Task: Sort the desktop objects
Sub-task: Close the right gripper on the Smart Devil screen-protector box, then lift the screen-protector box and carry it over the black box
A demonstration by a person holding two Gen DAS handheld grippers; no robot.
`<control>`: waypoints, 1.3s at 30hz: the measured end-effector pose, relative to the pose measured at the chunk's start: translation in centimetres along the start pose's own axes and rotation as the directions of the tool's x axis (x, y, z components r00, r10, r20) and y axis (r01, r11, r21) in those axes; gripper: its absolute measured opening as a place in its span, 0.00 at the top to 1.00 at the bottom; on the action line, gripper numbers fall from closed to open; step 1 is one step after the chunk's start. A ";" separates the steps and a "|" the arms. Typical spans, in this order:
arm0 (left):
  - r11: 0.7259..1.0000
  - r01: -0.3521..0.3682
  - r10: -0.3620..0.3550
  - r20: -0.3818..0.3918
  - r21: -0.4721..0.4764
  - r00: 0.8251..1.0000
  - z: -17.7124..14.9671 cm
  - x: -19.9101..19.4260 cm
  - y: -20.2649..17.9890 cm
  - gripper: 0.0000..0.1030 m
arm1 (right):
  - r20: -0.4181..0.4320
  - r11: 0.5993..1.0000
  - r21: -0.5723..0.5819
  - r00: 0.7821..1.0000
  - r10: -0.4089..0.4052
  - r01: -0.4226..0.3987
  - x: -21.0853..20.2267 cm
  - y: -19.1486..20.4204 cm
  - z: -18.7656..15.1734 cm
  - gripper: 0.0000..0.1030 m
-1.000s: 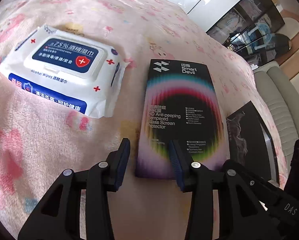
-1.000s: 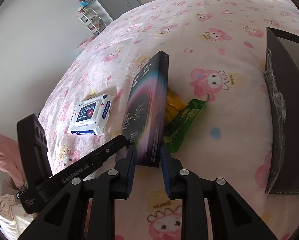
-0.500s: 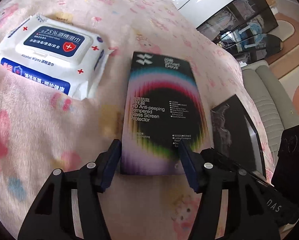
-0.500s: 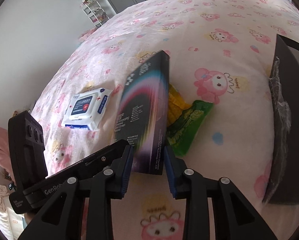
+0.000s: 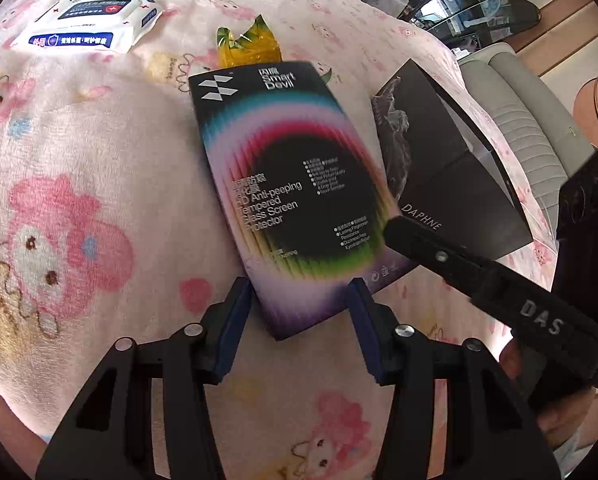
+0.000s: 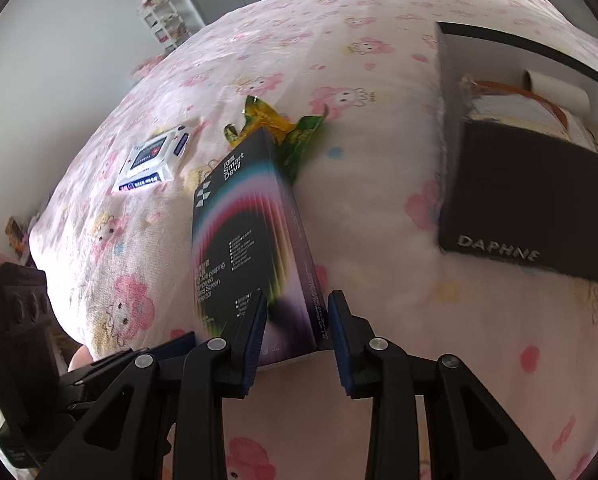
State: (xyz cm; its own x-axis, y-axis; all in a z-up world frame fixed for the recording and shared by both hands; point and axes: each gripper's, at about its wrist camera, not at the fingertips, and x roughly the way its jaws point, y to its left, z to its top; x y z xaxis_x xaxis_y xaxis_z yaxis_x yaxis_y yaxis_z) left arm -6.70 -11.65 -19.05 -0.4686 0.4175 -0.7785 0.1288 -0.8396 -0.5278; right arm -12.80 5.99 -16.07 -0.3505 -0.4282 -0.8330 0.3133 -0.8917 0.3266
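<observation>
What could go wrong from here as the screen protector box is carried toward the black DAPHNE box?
1. The right gripper pinches only the near corner of the screen protector box, which hangs tilted; it may twist or slip out.
2. The left gripper is open with its fingers either side of the same end, so the two tools could collide.
3. The DAPHNE box already holds items, so the box may catch on its wall.

**What you cannot see**

The screen protector box [image 6: 255, 240] hides most of the yellow-green snack wrapper [image 6: 275, 128] from you. Its small print is blurred in the right wrist view. The black DAPHNE box [image 6: 531, 200] runs off the right edge there. Lettering on the wipes pack [image 5: 89, 24] is too small to read.
</observation>
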 end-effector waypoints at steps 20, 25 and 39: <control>0.997 -0.064 0.065 -0.007 0.043 0.998 0.7 2.4 -1.2 0.68 | -0.051 0.997 0.074 0.999 0.018 -0.014 1.3 -1.4 -2.5 0.70; 0.997 -0.052 0.054 -0.026 0.055 0.998 0.0 2.4 -1.7 0.68 | -0.026 0.997 0.077 1.000 0.009 -0.007 0.4 -1.5 -2.3 0.70; 0.977 -0.212 0.203 0.170 0.037 0.964 10.1 2.9 2.1 0.65 | -0.078 0.995 0.100 0.997 0.014 -0.006 1.7 -2.0 -2.8 0.70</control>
State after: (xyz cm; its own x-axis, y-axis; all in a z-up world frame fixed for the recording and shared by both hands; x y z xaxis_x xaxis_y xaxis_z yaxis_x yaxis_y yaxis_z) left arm -16.61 -15.71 -19.02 -0.5740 0.1735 -0.8003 0.1930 -0.9211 -0.3381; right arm -11.56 7.48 -19.38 -0.2760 -0.4275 -0.8609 0.2254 -0.8994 0.3744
